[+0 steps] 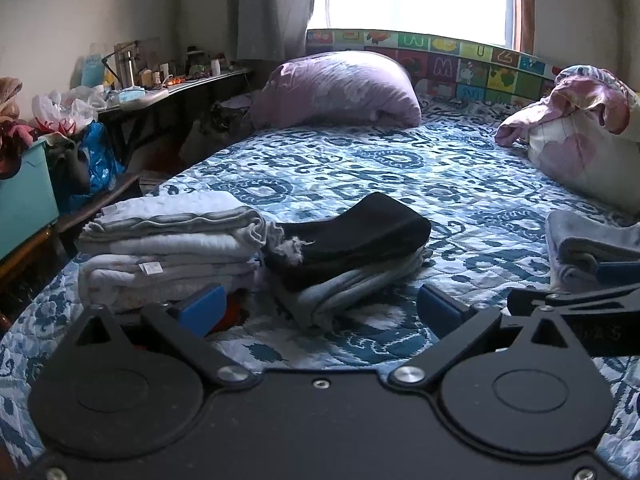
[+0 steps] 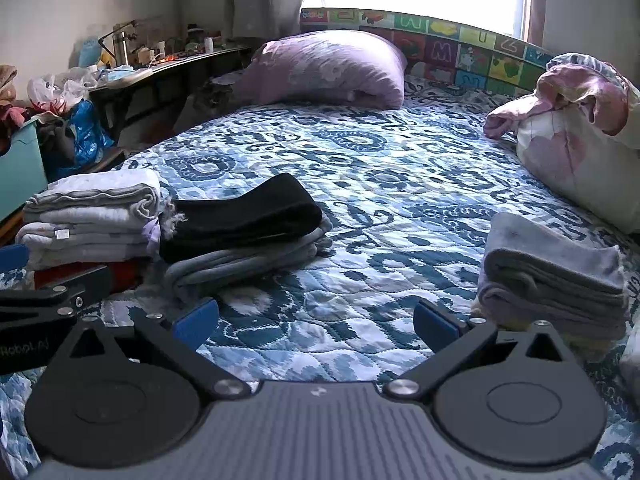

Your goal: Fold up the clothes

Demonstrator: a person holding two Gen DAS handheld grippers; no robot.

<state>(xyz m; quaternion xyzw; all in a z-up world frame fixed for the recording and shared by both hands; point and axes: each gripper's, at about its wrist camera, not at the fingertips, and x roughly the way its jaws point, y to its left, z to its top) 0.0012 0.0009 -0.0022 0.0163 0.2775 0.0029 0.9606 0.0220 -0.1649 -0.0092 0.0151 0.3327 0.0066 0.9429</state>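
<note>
Both grippers hover over the blue patterned quilt (image 2: 380, 168), fingers spread wide, gripping nothing: left gripper (image 1: 322, 308), right gripper (image 2: 316, 322). "RoboLa" reads on the left gripper's side in the right view. Ahead-left, a black folded garment (image 1: 352, 232) tops a grey one, long axis running left-right, beside a white folded stack (image 1: 172, 248) bearing an unreadable tag. Another grey folded stack (image 2: 556, 276) sits right. Alphabet mat (image 1: 444, 64) shows "M", "U".

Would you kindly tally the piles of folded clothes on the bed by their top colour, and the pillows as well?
Light grey-topped piles: 2 (left pile, right pile)
Black-topped pile: 1 (middle pile)
Pillows: 2 (purple pillow, pink-white pillow)
Total: 5
</note>
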